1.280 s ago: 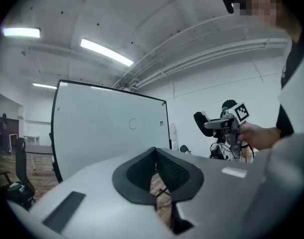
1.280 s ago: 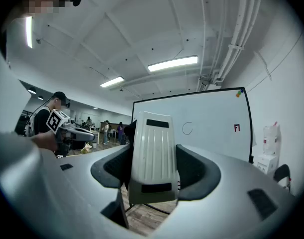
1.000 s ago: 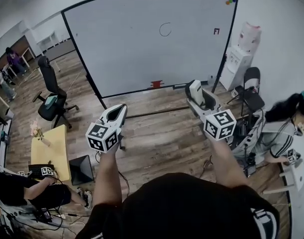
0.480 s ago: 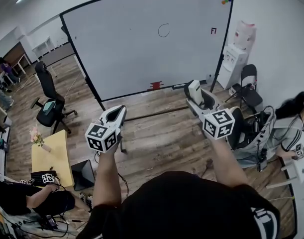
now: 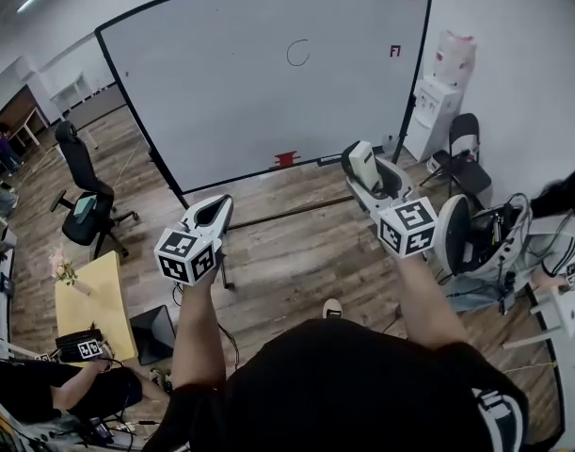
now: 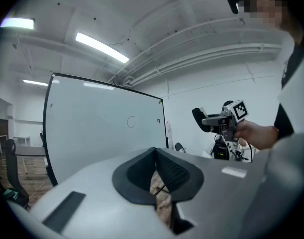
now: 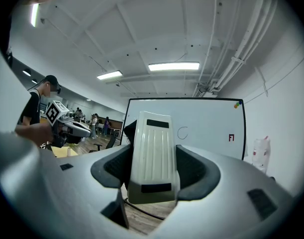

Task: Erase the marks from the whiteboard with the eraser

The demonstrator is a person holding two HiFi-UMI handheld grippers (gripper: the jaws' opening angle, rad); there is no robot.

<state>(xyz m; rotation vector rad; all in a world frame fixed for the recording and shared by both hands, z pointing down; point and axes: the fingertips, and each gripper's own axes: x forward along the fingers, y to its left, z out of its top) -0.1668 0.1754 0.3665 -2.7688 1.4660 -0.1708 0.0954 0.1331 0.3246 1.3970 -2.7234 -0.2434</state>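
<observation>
Right fingers: the fingers (image 7: 109,169) of the right gripper (image 5: 370,179) are clamped on the white eraser (image 7: 152,153), which stands up between them.
Left fingers: the left gripper (image 5: 210,217) has its fingers (image 6: 179,173) pressed together and holds no thing.
Eraser place: in the air in front of the whiteboard (image 5: 268,73), well apart from its surface.
Marks: a thin circle (image 5: 297,53) is on the upper middle of the whiteboard, and a small red mark (image 5: 394,52) is to the right of it.
Between: wooden floor (image 5: 296,252) lies between the grippers and the whiteboard.
Around: a water dispenser (image 5: 436,102) stands just beside the right edge of the whiteboard. An office chair (image 5: 80,196) stands near its left edge.
Head view only: a small red thing (image 5: 285,159) sits at the lower edge of the whiteboard.
Right gripper view only: the ribbed face of the eraser with two dark strips.
Left gripper view only: the right gripper from its side, in the person's hand (image 6: 256,133).
</observation>
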